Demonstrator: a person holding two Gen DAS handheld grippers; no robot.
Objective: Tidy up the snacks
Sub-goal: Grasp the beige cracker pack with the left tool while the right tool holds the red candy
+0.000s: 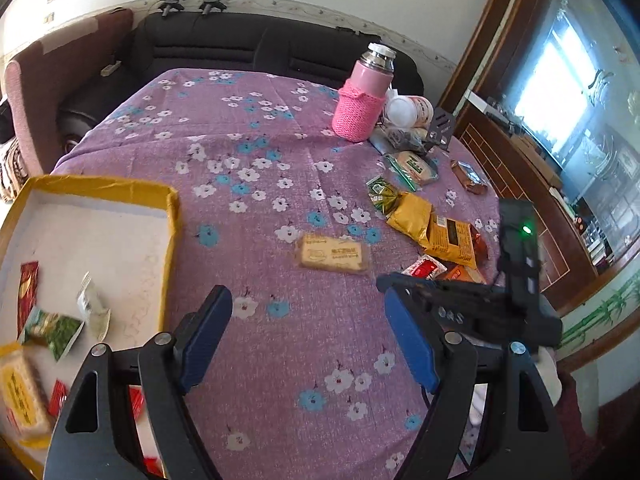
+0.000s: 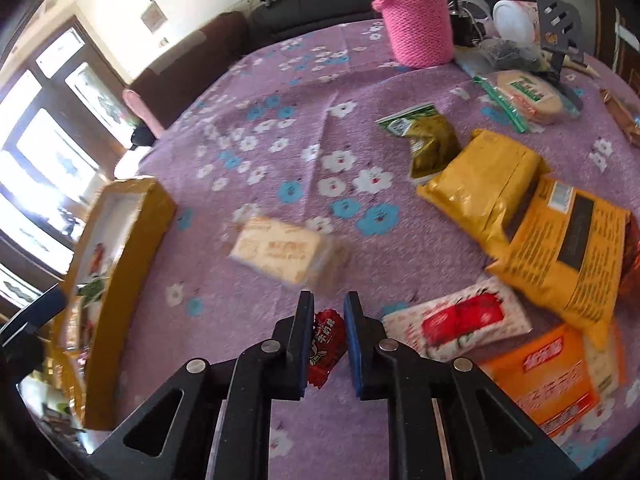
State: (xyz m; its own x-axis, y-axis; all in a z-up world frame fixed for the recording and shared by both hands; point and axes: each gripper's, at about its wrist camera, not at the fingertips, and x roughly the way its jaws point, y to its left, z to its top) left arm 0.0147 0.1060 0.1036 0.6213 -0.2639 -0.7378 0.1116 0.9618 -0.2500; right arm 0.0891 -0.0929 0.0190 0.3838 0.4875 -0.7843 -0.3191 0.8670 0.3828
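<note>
A yellow-rimmed box (image 1: 170, 216) at the left holds several snack packets; it also shows in the right wrist view (image 2: 124, 240). A cream biscuit pack (image 1: 332, 258) lies alone mid-table, also seen from the right wrist (image 2: 280, 254). More snacks lie at the right: yellow bags (image 1: 436, 232) (image 2: 520, 216), a white-red packet (image 2: 456, 324), an orange pack (image 2: 548, 372). My left gripper (image 1: 308, 328) is open and empty above the cloth beside the box. My right gripper (image 2: 329, 336) is closed on a small red candy packet (image 2: 325, 346); its body shows in the left wrist view (image 1: 472, 308).
A pink flask in a knitted sleeve (image 1: 362, 100) stands at the back, with a white cup (image 1: 412, 110), a bagged cookie (image 1: 416, 166) and a dark stand (image 1: 440, 126) next to it. A black sofa (image 1: 240, 52) runs behind the floral purple tablecloth (image 1: 256, 152).
</note>
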